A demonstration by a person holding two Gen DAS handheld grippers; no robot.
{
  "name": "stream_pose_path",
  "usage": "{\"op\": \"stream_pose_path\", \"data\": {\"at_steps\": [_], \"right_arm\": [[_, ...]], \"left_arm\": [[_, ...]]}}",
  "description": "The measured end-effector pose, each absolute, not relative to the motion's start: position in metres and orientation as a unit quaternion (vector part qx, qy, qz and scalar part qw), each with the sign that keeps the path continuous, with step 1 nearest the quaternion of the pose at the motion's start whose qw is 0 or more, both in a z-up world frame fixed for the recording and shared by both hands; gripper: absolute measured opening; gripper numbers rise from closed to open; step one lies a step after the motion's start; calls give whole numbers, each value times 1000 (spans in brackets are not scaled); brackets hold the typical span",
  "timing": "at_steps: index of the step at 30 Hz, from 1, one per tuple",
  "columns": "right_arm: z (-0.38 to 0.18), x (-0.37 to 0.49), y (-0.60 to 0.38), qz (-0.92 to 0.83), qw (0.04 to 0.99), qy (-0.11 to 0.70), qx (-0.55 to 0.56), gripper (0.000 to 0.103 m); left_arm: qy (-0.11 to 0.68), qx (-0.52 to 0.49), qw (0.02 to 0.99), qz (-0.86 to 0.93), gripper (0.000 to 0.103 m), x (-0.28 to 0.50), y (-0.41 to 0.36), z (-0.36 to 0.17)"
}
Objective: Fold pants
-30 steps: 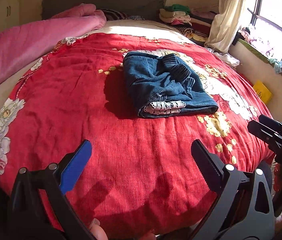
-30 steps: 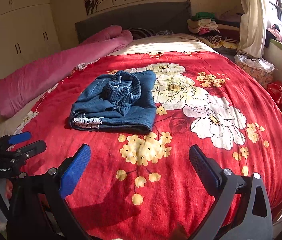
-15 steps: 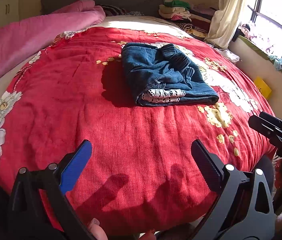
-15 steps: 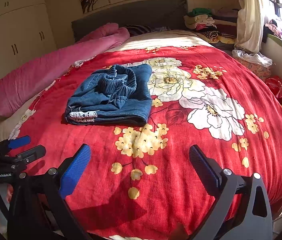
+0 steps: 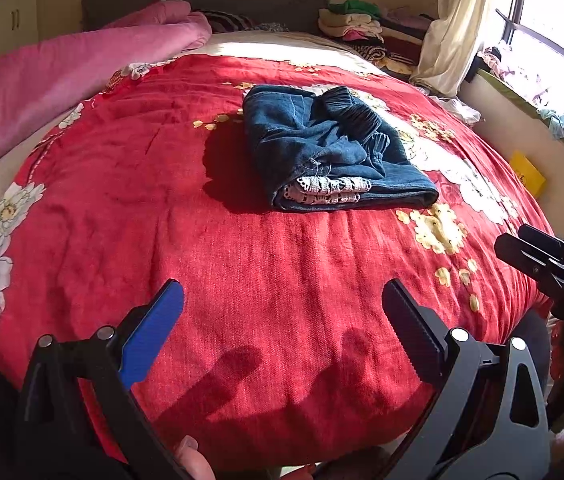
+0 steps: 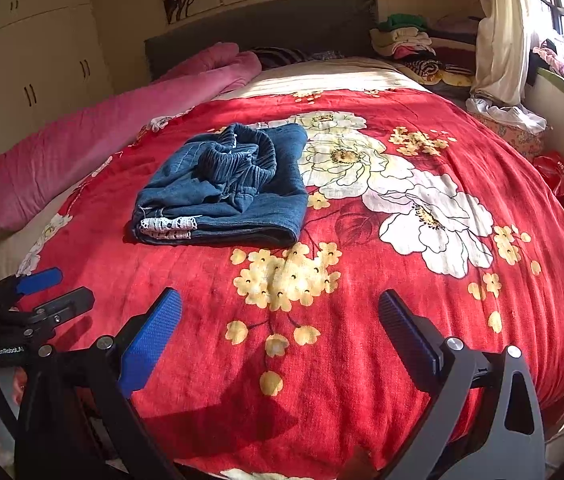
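The blue denim pants (image 5: 334, 152) (image 6: 225, 188) lay folded into a compact bundle on the red flowered bedspread (image 5: 241, 280), white lace hem showing.

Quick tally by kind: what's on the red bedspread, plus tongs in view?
Folded blue pants: 1
Pink quilt roll: 1, along the bedspread's left edge
Tongs: 2, left tongs and right tongs, both open and empty
Total: 4

A bed covered by a red floral blanket (image 6: 362, 360) carries folded blue denim pants (image 6: 225, 192) left of centre, lace hem toward the near edge. A rolled pink quilt (image 6: 113, 128) lies along the left side, reaching the far headboard (image 6: 265, 24).
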State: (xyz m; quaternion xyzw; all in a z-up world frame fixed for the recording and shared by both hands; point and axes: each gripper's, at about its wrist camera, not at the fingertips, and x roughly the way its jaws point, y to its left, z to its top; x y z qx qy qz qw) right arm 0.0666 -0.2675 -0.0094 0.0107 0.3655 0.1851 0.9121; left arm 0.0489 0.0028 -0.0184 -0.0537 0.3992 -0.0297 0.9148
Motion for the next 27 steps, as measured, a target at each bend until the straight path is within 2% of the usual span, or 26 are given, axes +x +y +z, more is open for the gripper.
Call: {"op": "stream_pose_path", "data": {"at_steps": [27], "right_arm": [[-10,66,-268,183,913,365,11,98]], "left_arm": [[403,-61,913,-25,93,49,6,-19]]}}
